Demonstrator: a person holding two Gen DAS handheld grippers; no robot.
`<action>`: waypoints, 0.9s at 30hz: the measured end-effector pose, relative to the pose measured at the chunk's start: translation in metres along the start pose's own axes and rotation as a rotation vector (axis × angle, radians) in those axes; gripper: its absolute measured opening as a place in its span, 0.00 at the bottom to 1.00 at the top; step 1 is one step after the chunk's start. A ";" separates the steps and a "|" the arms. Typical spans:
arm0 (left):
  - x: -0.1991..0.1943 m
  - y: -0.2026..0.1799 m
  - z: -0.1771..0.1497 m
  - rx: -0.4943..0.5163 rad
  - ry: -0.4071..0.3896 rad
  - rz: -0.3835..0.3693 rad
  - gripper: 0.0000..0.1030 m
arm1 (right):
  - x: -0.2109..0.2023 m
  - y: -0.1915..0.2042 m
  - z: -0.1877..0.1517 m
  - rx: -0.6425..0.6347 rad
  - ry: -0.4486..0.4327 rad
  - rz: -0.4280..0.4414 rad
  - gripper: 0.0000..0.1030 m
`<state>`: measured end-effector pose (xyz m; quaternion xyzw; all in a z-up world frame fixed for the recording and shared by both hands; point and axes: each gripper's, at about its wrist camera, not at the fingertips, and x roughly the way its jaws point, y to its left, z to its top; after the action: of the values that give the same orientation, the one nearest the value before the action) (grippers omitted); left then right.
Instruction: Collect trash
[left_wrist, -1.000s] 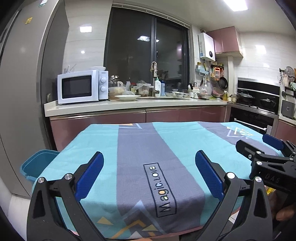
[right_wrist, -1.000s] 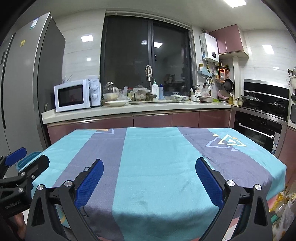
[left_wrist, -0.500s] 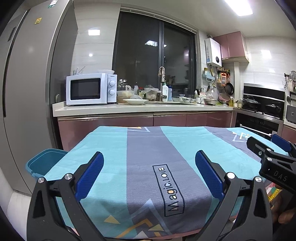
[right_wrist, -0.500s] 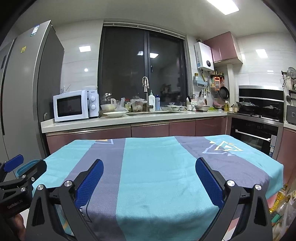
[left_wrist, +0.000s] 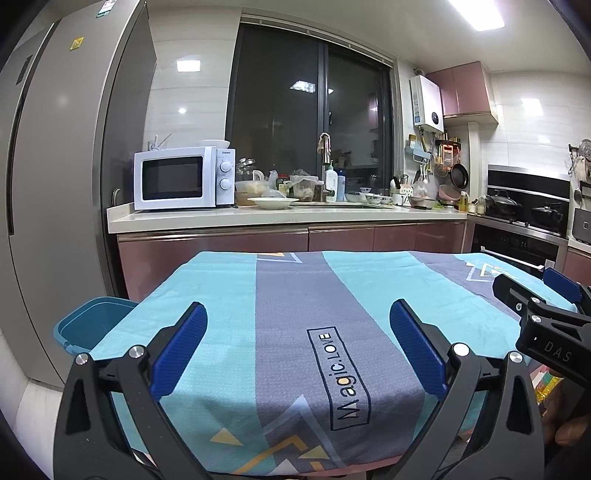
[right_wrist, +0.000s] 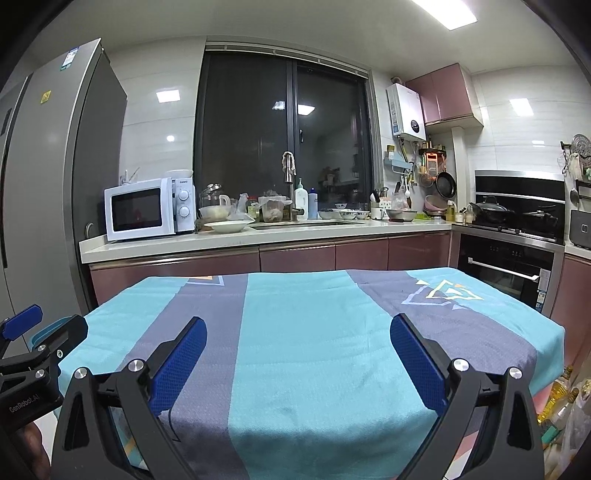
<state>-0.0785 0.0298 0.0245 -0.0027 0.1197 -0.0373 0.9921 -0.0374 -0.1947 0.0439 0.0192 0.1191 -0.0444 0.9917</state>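
My left gripper (left_wrist: 297, 332) is open over the near edge of a table covered by a teal and grey cloth (left_wrist: 295, 295), with nothing between its blue pads. My right gripper (right_wrist: 297, 339) is open too, held over the same cloth (right_wrist: 314, 325). Each gripper shows in the other's view: the right one (left_wrist: 543, 306) at the right edge, the left one (right_wrist: 33, 343) at the left edge. A teal bin (left_wrist: 92, 326) stands on the floor by the table's left side. No trash shows on the cloth.
A grey fridge (left_wrist: 55, 184) rises at the left. The counter (left_wrist: 280, 216) behind the table holds a white microwave (left_wrist: 183, 178), bowls and bottles. An oven and stove (left_wrist: 524, 229) stand at the right. Bottles and bags (right_wrist: 561, 402) lie on the floor by the table's right corner.
Both grippers have tilted up and drawn back a little, so more of the kitchen and ceiling shows. Their jaws stay open as before.
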 end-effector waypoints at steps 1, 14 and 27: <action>0.000 -0.001 0.000 0.000 0.001 0.000 0.95 | 0.000 0.000 0.000 -0.001 0.000 0.000 0.93; 0.001 -0.001 0.000 -0.002 0.009 0.002 0.95 | 0.001 0.000 0.001 -0.003 0.002 0.000 0.93; 0.001 -0.002 0.000 0.001 0.009 0.000 0.95 | 0.001 0.001 0.001 -0.003 0.003 0.002 0.93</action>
<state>-0.0777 0.0275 0.0243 -0.0023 0.1242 -0.0375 0.9916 -0.0361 -0.1943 0.0443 0.0178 0.1208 -0.0433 0.9916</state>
